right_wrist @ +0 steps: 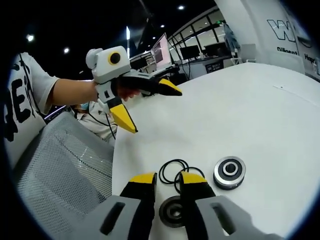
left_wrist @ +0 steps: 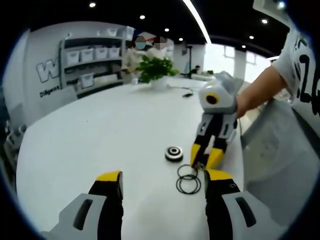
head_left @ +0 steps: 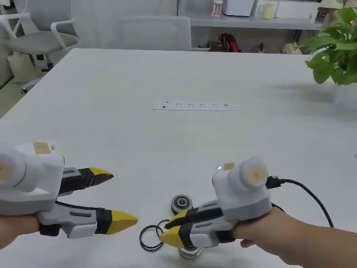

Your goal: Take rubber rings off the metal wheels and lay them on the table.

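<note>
**Rings off, wheels waiting:** At a white table (head_left: 167,72), a person works two hand-held grippers over a small cluster of parts at the bottom of the head view.

The right hand-held gripper (head_left: 170,231), bottom centre, angles down with its yellow jaws a narrow gap apart. As far as its own view shows, they are closed on nothing. One metal wheel (right_wrist: 172,210) sits just under and between those jaws, close to the near table edge. A second wheel (head_left: 181,202) lies flat just beyond.

Thin black rubber rings (head_left: 150,237), overlapping, lie loose on the table right at the jaw tips. The left hand-held gripper (head_left: 114,198), at lower left, hangs above the table with its jaws spread wide and empty, apart from the parts.

A power strip (head_left: 196,105) lies mid-frame, and a potted plant (head_left: 334,53) leans in at upper right.

Whether either wheel has a ring left on it is too small to tell.

The risks from here look plain enough:
- With the left hand-held gripper steadying nothing, a tug on the wheel under the right jaws could slide it toward the near edge and off.
- A thin ring could slip from such narrow tips and snap back.
- The tips could also snag the rings already laid down and drag them along.
</note>
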The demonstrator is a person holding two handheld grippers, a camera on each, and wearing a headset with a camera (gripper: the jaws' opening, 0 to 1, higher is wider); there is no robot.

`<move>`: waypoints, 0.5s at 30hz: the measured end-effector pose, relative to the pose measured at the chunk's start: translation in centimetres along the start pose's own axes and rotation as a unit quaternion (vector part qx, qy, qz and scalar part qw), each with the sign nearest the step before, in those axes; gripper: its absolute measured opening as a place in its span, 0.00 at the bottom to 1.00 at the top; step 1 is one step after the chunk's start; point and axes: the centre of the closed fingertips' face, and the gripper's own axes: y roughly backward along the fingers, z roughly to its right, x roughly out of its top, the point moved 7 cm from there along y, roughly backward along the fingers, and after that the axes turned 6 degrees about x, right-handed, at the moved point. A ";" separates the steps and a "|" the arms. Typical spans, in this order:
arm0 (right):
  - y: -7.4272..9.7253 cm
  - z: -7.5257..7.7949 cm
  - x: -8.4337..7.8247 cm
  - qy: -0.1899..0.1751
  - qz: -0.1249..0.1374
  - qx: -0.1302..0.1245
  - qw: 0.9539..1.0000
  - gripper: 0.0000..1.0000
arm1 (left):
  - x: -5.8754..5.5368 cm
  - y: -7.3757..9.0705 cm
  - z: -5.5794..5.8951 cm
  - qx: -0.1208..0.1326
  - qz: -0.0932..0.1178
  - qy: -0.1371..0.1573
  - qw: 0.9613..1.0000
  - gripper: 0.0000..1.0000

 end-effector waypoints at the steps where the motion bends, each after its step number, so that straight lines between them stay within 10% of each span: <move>1: 0.1 0.0 0.0 0.002 0.000 0.000 1.000 0.16 | 0.0 0.0 0.0 0.000 0.000 0.000 1.000 0.67; 15: 2.8 1.3 1.0 0.009 0.027 -0.029 0.999 0.19 | 0.8 -1.2 0.1 -0.009 0.002 -0.005 1.000 0.65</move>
